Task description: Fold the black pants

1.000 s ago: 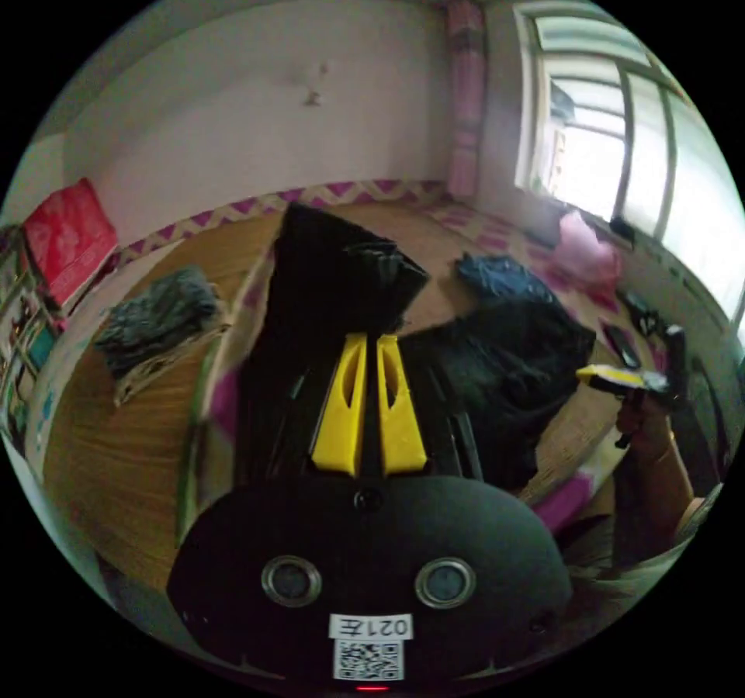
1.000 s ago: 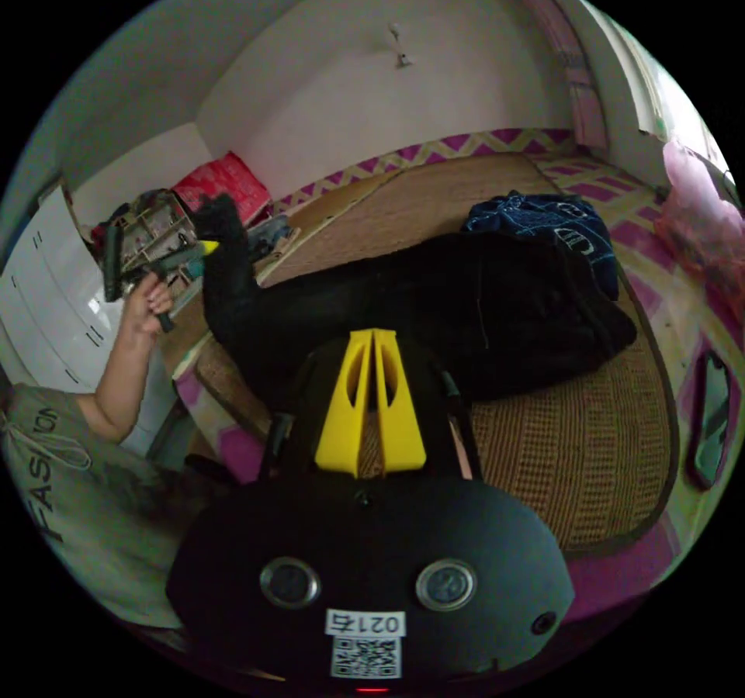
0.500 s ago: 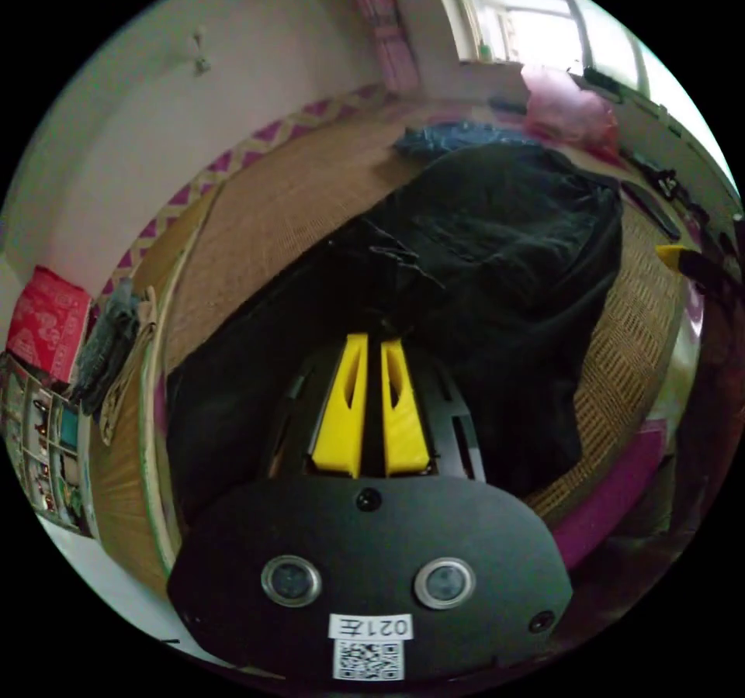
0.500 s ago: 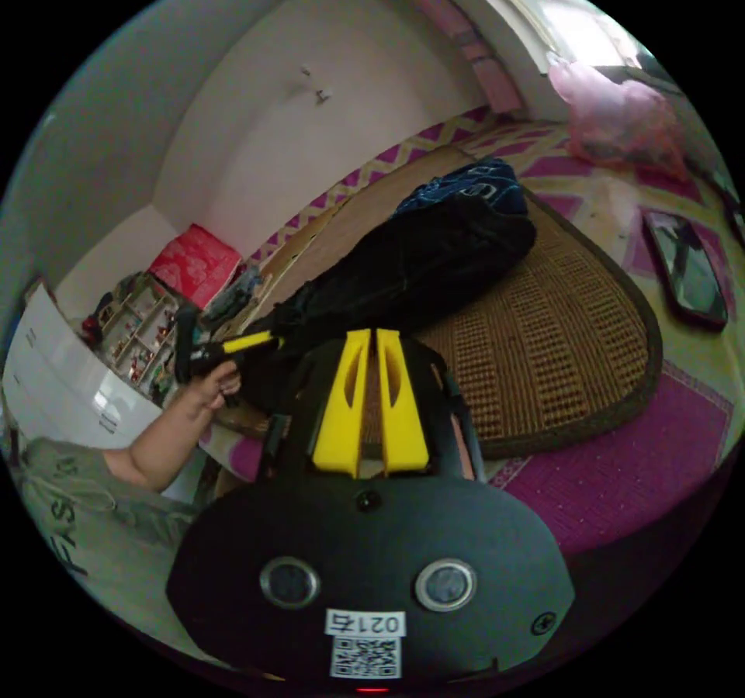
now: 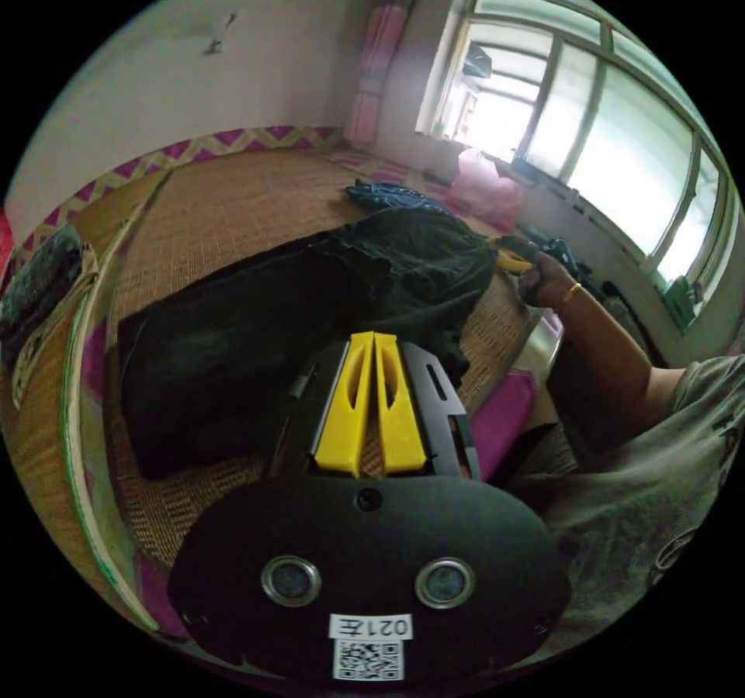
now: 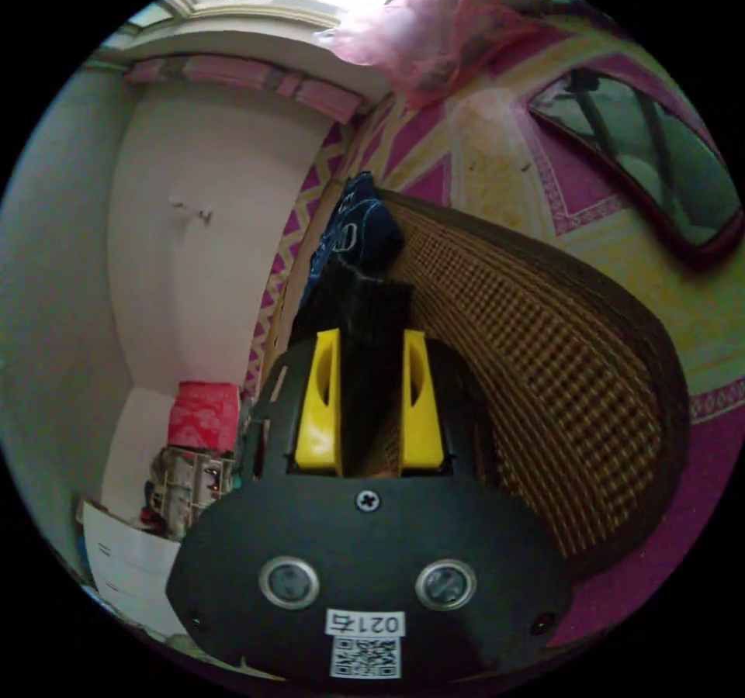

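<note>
Pants (image 5: 256, 333) lie folded across the woven mat (image 5: 225, 209), thick, soft black cloth, bunched higher at the window end. Expect some weight and plenty of droop, so take them at a hem or folded edge, not mid-panel. Your left gripper (image 5: 372, 339) hangs above them, jaws together and holding nothing. Your right gripper (image 6: 371, 335) has its jaws apart with a black edge of the pants standing between them; whether they press on it, I cannot tell. A blue garment (image 6: 353, 225) lies just beyond.
</note>
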